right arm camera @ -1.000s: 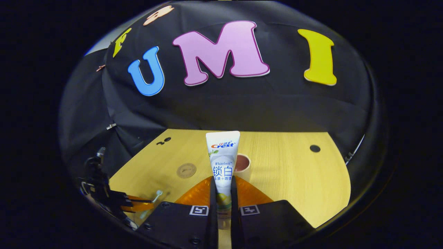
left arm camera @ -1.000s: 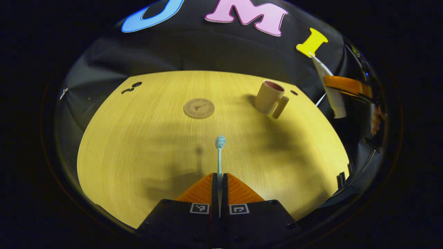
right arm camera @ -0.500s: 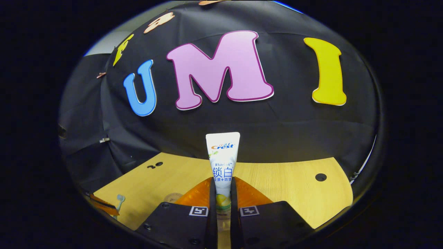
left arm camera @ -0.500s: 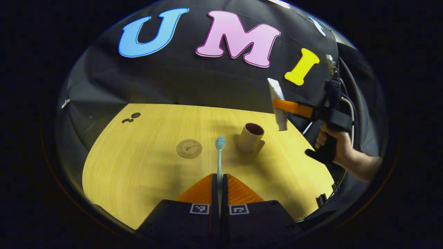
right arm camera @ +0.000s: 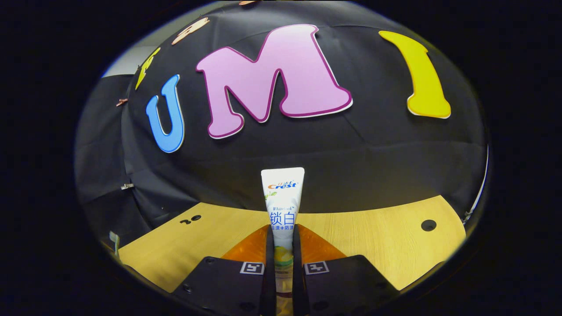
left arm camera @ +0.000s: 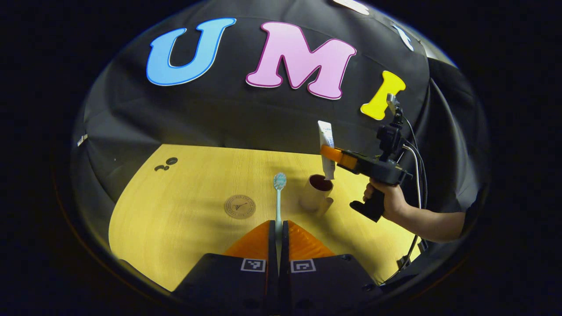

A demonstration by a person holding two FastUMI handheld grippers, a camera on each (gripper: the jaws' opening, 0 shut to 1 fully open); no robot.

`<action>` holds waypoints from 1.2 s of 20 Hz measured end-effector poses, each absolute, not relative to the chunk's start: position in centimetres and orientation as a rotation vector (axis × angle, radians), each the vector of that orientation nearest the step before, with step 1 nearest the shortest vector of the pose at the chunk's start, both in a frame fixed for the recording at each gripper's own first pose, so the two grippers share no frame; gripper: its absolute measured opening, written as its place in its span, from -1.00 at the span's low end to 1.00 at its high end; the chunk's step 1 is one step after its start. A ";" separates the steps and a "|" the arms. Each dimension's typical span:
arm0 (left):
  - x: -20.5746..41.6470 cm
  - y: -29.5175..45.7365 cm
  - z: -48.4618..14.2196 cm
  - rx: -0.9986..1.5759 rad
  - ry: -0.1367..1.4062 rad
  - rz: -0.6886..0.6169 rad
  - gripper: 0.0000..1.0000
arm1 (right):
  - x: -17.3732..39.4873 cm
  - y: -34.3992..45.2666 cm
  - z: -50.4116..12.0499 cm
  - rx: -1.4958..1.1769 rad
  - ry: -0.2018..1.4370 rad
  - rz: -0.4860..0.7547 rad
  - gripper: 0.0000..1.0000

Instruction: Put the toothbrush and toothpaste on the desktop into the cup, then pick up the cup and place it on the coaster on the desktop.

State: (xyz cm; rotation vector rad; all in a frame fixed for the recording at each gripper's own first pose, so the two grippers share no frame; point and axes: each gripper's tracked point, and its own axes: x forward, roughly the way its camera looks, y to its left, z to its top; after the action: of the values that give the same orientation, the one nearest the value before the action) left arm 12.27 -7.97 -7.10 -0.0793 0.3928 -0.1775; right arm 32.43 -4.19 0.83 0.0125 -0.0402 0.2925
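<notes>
The toothpaste [right arm camera: 282,210] is a white tube with printed lettering and a green-yellow patch low on its body. Its long axis runs straight ahead from the right gripper [right arm camera: 281,239], flat crimped end pointing away, and both fingers are clenched on its lower part. In the left gripper view the same tube [left arm camera: 326,149] hangs upright, its lower end at the cup's [left arm camera: 315,193] dark mouth, just over the rim; whether it touches the cup cannot be told. A hand [left arm camera: 386,199] holds that gripper beside the cup.

The toothbrush [left arm camera: 278,197] has a pale slim handle and a light blue bristle head. It points straight forward from the left gripper [left arm camera: 278,232], pinched tight between both fingers, its head just beside the cup. The round brown coaster [left arm camera: 239,206] lies flat on the wooden desktop [left arm camera: 175,210], near the cup on the far side of the toothbrush.
</notes>
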 end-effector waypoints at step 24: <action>13.2 -9.7 -5.5 -0.125 0.300 -0.172 -0.87 | 32.4 -5.1 -6.7 -0.031 0.085 0.280 0.76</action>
State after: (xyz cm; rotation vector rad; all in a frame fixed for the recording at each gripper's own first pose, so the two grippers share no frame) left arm 13.17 -9.66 -5.52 -0.1252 0.3002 -0.1724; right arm 32.40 -5.12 -6.71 -0.0310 0.0852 0.2800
